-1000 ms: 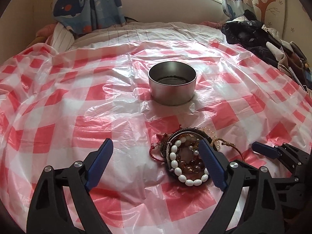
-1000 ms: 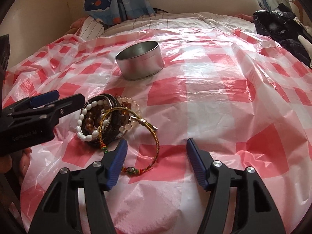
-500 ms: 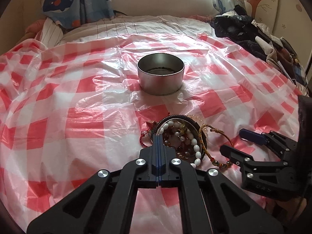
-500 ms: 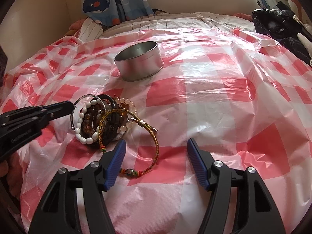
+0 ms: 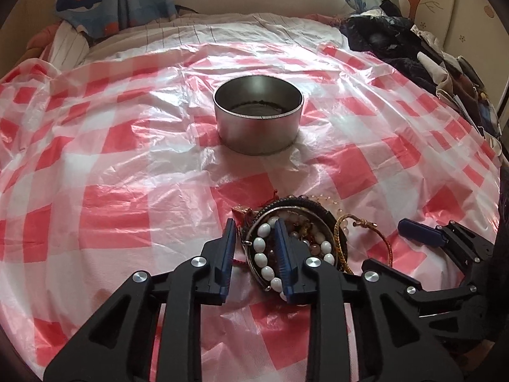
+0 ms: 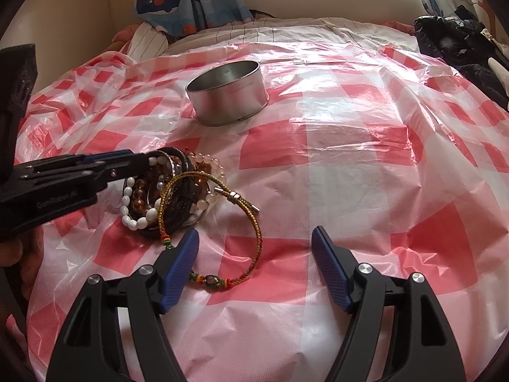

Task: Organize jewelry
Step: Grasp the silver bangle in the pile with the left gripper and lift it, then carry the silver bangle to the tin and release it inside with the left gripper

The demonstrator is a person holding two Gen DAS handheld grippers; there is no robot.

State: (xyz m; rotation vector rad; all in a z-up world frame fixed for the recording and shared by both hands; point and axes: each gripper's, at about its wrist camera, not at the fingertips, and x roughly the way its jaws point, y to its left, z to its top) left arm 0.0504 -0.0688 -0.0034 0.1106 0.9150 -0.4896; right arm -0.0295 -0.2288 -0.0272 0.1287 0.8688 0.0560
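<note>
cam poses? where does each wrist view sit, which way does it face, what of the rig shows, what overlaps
Left wrist: on the left gripper, angled down over the bed; its fingers straddle the white bead bracelet; right gripper at right.
Right wrist: on the right gripper, angled down; open fingers around the braided cord bracelet; left gripper at left.
Shared: metal tin, bracelet pile, checked plastic sheet.

The red-and-white checked plastic sheet point(image 6: 366, 165) lies bare and wide on the right, open all the way to the far edge; the round metal tin point(image 6: 227, 102) stands alone mid-sheet, free on every side; the heap of bracelets point(image 6: 171, 191) crowds the near left, where the left gripper point(image 6: 149, 159) reaches in; dark clothes point(image 6: 461, 47) block the far right corner.
</note>
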